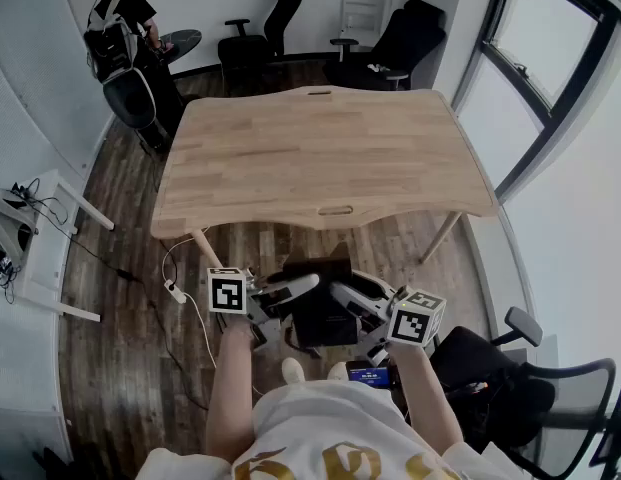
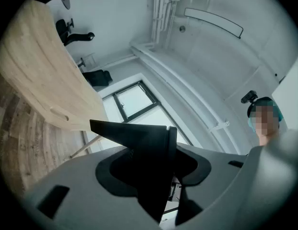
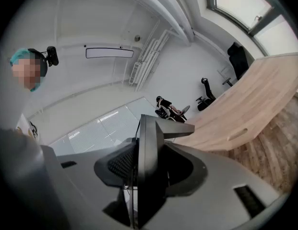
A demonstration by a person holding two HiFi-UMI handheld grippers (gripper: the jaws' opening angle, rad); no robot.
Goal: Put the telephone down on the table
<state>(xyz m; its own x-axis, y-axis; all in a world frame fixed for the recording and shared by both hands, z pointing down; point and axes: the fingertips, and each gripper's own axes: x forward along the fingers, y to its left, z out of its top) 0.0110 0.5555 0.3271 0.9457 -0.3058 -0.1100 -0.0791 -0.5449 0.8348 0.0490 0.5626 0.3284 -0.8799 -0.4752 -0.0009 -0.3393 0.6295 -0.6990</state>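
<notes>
The telephone [image 1: 320, 318] is a black, flat, angular unit held in the air between my two grippers, below and in front of the wooden table [image 1: 320, 158]. My left gripper [image 1: 302, 293] is shut on its left side and my right gripper [image 1: 342, 300] on its right side. In the left gripper view the telephone's black edge [image 2: 149, 152] fills the space between the jaws of the left gripper [image 2: 153, 174]. In the right gripper view the telephone [image 3: 149, 147] stands as a thin upright slab in the right gripper [image 3: 141, 174]. The tabletop carries nothing.
Black office chairs [image 1: 265, 33] stand behind the table and a person [image 1: 125, 18] sits at the back left. A white side table [image 1: 35, 243] and a floor cable with a power strip [image 1: 175, 290] lie to the left. Another chair [image 1: 525, 383] is close on my right.
</notes>
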